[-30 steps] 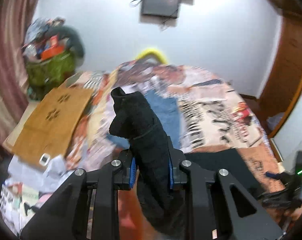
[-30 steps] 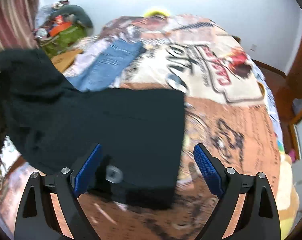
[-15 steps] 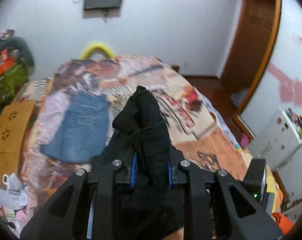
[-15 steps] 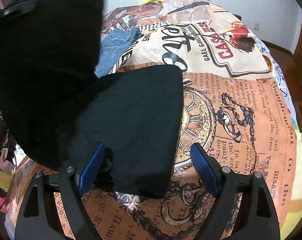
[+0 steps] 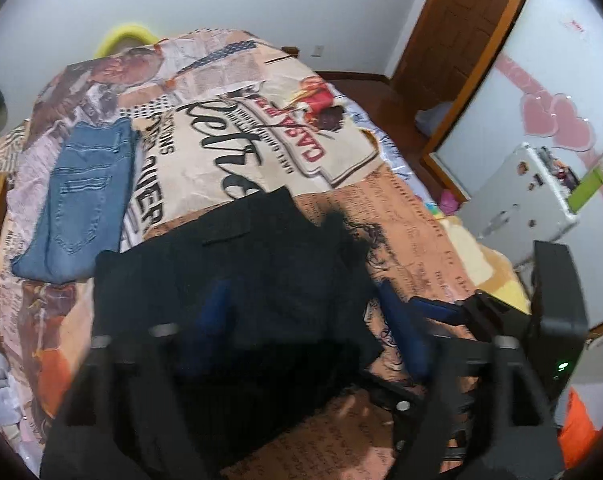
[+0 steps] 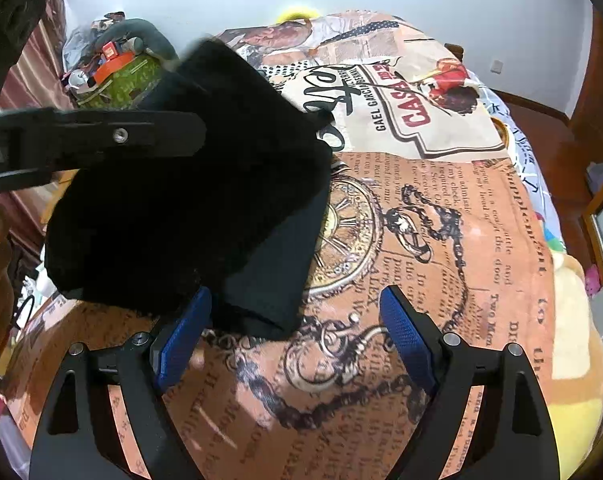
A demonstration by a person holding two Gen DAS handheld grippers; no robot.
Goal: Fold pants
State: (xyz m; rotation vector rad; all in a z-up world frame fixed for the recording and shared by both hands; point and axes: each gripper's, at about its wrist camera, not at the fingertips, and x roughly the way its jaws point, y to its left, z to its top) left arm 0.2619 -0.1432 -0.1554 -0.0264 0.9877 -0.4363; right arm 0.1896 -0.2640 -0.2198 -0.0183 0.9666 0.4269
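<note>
Black pants lie folded on the printed bedspread. In the left wrist view my left gripper is blurred, its blue pads wide apart over the pants, nothing between them. In the right wrist view the pants hang as a thick fold over the lower layer, with the left gripper's black body beside the fold. My right gripper is open and empty, just in front of the pants' near edge.
Folded blue jeans lie on the bed's left side. A wooden door and a white appliance stand at the right. A green bag of clutter sits at the far left. A yellow blanket lies along the bed's right edge.
My left gripper swung the pinched pant fold rightward over the lower half, then opened and let it go. The right gripper stayed open, near the pants' front edge.
</note>
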